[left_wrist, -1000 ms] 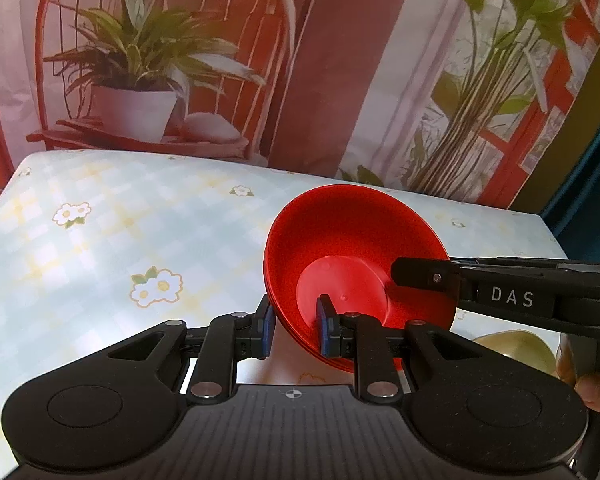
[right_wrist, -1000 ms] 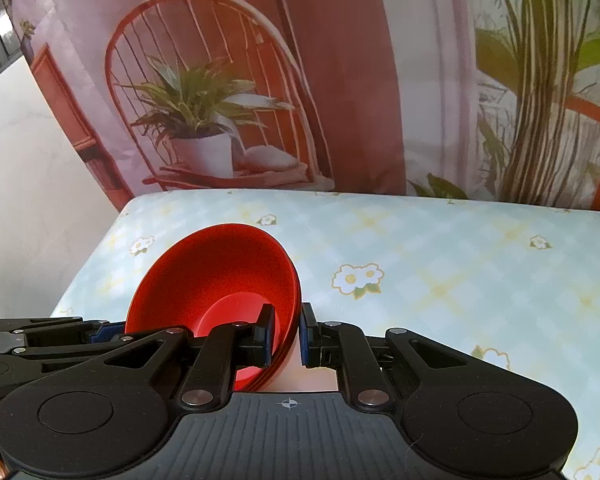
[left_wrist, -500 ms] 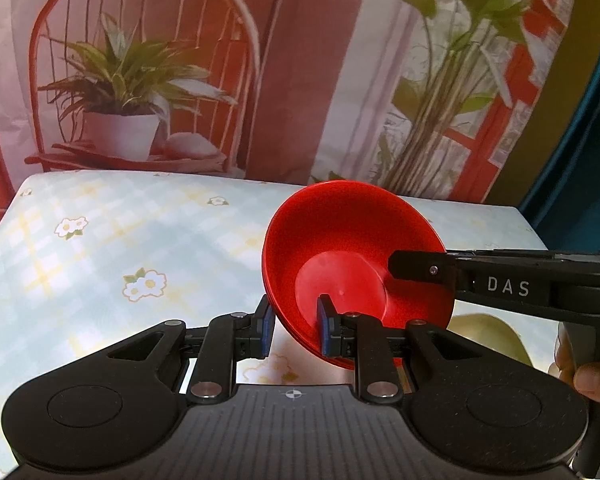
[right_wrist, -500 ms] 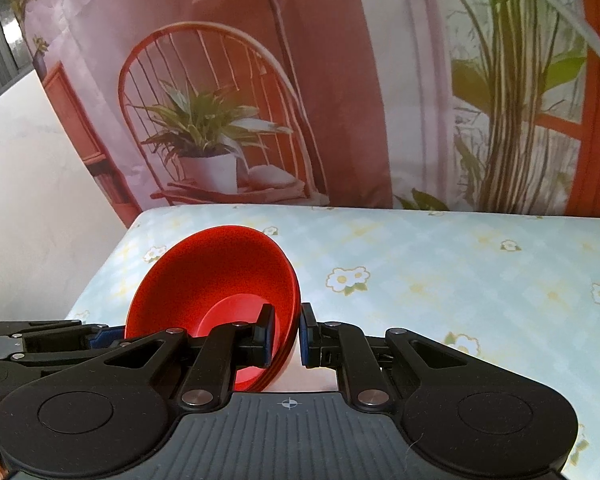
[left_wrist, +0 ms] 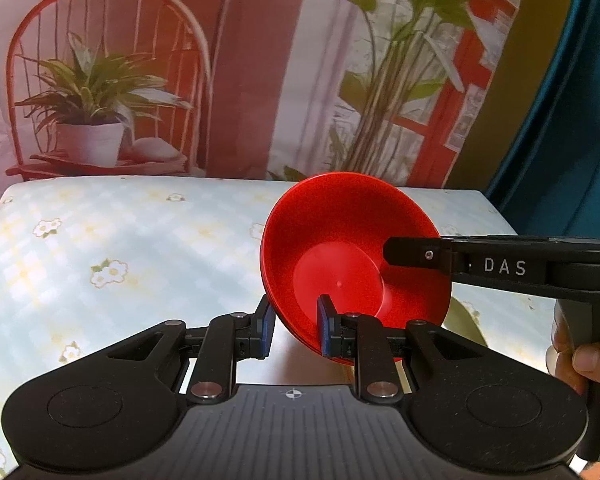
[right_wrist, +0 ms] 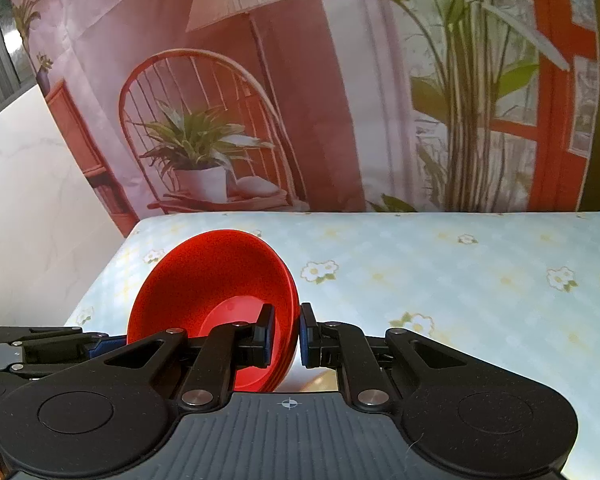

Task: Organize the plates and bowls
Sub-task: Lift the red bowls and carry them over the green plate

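Note:
A red bowl (left_wrist: 352,256) is held in the air above the table, gripped by both grippers at once. My left gripper (left_wrist: 292,330) is shut on its near rim, one finger inside and one outside. My right gripper (right_wrist: 286,336) is shut on the opposite rim of the red bowl (right_wrist: 204,284); its black finger marked DAS shows in the left wrist view (left_wrist: 500,266). A pale yellow-green dish (left_wrist: 466,326) lies on the table below the bowl, mostly hidden.
The table has a light blue checked cloth with white flowers (left_wrist: 112,240), also seen in the right wrist view (right_wrist: 480,280). A printed backdrop with a chair and plants hangs behind it (left_wrist: 228,80). A white wall (right_wrist: 32,184) stands to the left.
Both grippers have lifted the red bowl higher and tilted back, so more of the backdrop shows. Both grips on the bowl are unchanged.

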Available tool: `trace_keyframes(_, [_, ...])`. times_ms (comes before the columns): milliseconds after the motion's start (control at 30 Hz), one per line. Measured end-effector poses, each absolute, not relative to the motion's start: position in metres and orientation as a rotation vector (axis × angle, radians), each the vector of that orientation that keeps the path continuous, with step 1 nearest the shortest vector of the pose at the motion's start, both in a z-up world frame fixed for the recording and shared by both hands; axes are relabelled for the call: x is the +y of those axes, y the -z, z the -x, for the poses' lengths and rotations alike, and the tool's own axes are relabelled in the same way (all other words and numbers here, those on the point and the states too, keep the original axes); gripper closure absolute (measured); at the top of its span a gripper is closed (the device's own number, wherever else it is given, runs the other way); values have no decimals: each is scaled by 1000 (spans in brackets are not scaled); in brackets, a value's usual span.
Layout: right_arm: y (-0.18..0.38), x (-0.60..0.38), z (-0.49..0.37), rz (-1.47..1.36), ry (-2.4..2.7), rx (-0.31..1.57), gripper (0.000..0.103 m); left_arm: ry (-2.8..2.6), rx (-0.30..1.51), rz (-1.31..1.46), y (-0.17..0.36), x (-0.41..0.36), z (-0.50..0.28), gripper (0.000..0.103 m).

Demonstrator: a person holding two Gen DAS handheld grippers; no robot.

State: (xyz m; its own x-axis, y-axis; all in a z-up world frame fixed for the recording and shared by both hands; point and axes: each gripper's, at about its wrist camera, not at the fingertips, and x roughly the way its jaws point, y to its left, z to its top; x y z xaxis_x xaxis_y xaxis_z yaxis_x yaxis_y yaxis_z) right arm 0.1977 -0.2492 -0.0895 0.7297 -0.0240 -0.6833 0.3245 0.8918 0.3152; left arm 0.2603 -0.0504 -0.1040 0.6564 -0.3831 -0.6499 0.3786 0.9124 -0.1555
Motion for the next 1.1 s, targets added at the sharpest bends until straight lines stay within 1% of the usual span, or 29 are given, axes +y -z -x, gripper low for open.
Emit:
trace_keyframes(467, [92,-274,-151,-458,253,730,91,515,773,-21,120,-88,-239,79])
trace_keyframes(1100, [129,-293,-129,-507,300,787,91,541,856,-43,154,-110,-250,79])
